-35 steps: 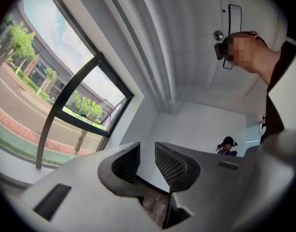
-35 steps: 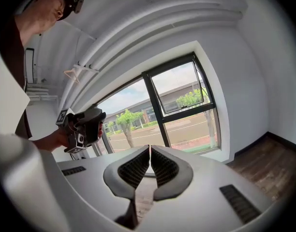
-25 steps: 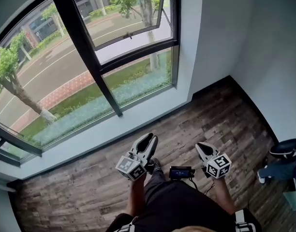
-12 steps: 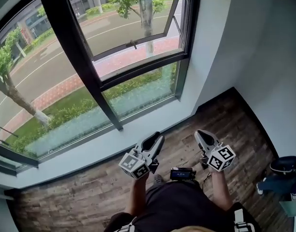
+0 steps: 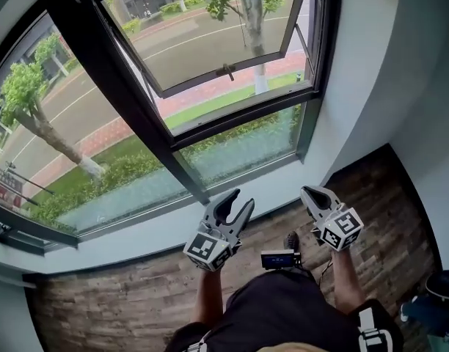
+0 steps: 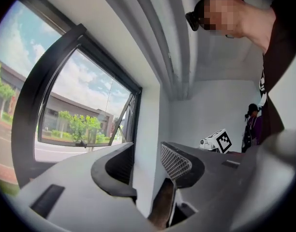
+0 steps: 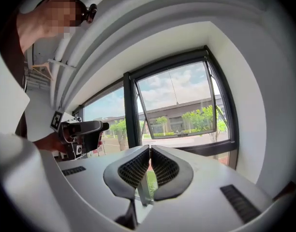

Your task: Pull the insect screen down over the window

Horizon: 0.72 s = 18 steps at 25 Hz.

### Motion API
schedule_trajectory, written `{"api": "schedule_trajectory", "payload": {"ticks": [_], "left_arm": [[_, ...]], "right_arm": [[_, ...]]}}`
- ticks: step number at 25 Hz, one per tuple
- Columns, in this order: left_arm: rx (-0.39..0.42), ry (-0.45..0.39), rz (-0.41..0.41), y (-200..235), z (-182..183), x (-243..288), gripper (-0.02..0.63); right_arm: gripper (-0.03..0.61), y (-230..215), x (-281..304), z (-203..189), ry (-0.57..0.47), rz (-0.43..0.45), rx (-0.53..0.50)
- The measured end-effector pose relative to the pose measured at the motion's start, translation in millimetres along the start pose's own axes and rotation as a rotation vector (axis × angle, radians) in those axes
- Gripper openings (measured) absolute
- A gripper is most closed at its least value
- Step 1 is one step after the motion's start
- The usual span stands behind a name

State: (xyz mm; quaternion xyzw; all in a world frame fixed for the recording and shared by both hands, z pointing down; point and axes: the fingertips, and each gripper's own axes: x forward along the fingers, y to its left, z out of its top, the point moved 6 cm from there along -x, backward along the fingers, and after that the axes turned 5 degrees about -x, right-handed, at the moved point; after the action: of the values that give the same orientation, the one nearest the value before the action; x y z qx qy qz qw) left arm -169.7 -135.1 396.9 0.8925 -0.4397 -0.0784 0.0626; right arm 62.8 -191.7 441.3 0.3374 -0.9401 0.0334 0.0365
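A black-framed window (image 5: 129, 105) fills the head view, and its upper right sash (image 5: 232, 42) is swung outward, a small handle (image 5: 224, 70) on its lower rail. I can make out no screen across that opening. My left gripper (image 5: 235, 202) is held level just short of the sill. Its jaws have just been opening and stand wide apart with nothing between them (image 6: 145, 153). My right gripper (image 5: 311, 193) hangs to its right, facing the window's right edge. Its ribbed pads (image 7: 138, 166) meet with nothing between them.
A white sill (image 5: 136, 233) runs under the glass above a dark wood floor (image 5: 100, 299). A white wall (image 5: 386, 72) borders the window on the right. A small black device (image 5: 277, 259) hangs at my waist. Another person (image 6: 252, 120) stands further back in the room.
Both grippers have moved forward and up towards the window, which now looms larger. The left jaws have spread wider. The right jaws stay together.
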Motion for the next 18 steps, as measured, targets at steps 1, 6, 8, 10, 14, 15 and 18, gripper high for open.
{"api": "schedule_trajectory", "payload": {"ticks": [1,6,8,10,14,15,18], "left_arm": [[0.024,0.003,0.021,10,7,16,0.167],[0.144,-0.012,0.161,39,63,91,0.167],[0.232,-0.023,0.261,50,95,112,0.166],[0.326,-0.009,0.333,62,120,131,0.166],[0.598,0.039,0.448,83,171,167,0.167],[0.677,0.048,0.481,89,187,174,0.167],[0.93,0.088,0.555,105,236,196,0.167]], "right_arm": [[0.011,-14,14,6,-0.005,0.02,-0.025],[0.011,-82,67,51,-0.033,0.12,-0.173],[0.011,-109,78,74,-0.052,0.142,-0.252],[0.011,-138,88,92,-0.066,0.151,-0.345],[0.011,-193,117,136,-0.095,0.129,-0.543],[0.011,-201,125,149,-0.114,0.118,-0.595],[0.011,-218,144,194,-0.157,0.05,-0.765]]}}
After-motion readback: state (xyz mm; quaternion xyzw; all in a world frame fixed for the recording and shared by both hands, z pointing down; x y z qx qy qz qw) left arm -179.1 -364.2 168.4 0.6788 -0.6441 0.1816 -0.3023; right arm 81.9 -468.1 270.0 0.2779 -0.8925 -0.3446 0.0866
